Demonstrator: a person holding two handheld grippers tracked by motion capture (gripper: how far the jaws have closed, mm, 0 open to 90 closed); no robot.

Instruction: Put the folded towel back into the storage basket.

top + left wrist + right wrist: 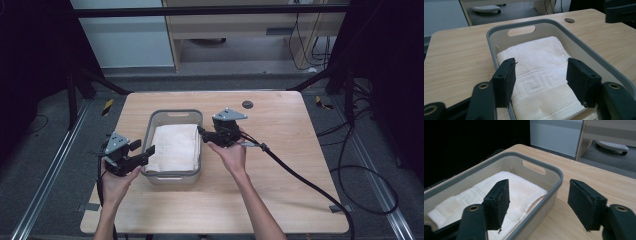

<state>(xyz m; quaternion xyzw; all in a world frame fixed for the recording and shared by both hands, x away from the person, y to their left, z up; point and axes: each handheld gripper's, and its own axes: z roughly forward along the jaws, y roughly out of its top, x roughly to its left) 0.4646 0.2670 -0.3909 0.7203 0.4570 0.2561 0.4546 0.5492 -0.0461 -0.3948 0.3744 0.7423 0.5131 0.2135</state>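
A grey plastic bin (176, 113) with handle cut-outs stands on the wooden table, and a folded white towel (175, 146) lies flat inside it. My left gripper (142, 148) hovers at the bin's near left corner. In the left gripper view its jaws stand open (540, 67) above the towel (536, 60), with nothing between the pads. My right gripper (204, 135) is at the bin's right wall. Its jaws are open (539, 192) astride the rim (556, 173), one over the towel (521, 187) and one over the table, and the pads touch nothing.
The light wooden table (280, 200) has a round grommet hole (247, 104) at the back right. A thick black cable (300, 175) trails from the right gripper over the table's front right. Cabinets and a dark frame stand beyond the far edge.
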